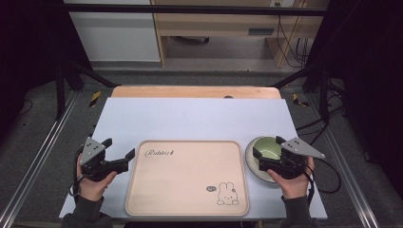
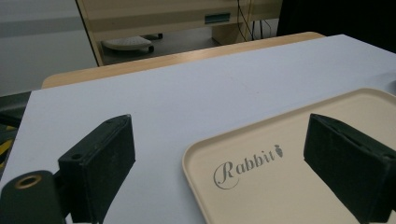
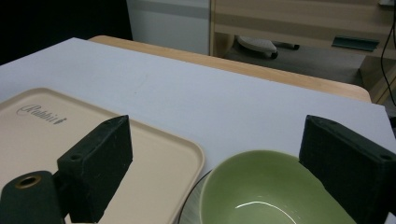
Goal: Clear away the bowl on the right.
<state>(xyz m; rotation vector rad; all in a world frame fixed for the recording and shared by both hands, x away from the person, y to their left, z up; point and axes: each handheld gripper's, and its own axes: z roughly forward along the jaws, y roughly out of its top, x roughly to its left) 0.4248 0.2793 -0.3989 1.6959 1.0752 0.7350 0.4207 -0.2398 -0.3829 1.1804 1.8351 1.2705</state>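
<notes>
Two forearms come in nearest the camera in the high view, each hand gripping a tool. Fingers of the right gripper (image 1: 269, 148) stand wide apart and hold nothing; they hover over a green bowl (image 1: 267, 148) that sits on a plate (image 1: 250, 164). In the right gripper view one finger (image 3: 100, 165) hangs over the tray's near corner and the other (image 3: 343, 163) over the bowl's (image 3: 266, 196) far rim, so the bowl lies between and slightly below them, not yet touched as far as I can tell. The plate's edge (image 3: 189, 205) peeks out just beside the tray (image 3: 154, 158).

Fingers of the left gripper (image 1: 119, 148) are also spread wide and empty. In the left gripper view one finger (image 2: 100, 161) hangs above bare table (image 2: 187, 93), and the other (image 2: 348, 158) above the tray (image 2: 261, 186), with the tray's corner and its "Rabbit" print between them.

My guess is the bowl is meant to go onto the tray. Several things could go wrong. A glazed, rounded bowl wall may slip out if the fingers close across the whole bowl rather than pinching the rim. If the bowl is lifted at a tilt, it may drag the plate along or knock it against the tray's raised lip. The plate sits close to the table's right edge, so a sideways nudge could push it off. The left fingers, closing carelessly on the tray corner, could shift the tray.
</notes>
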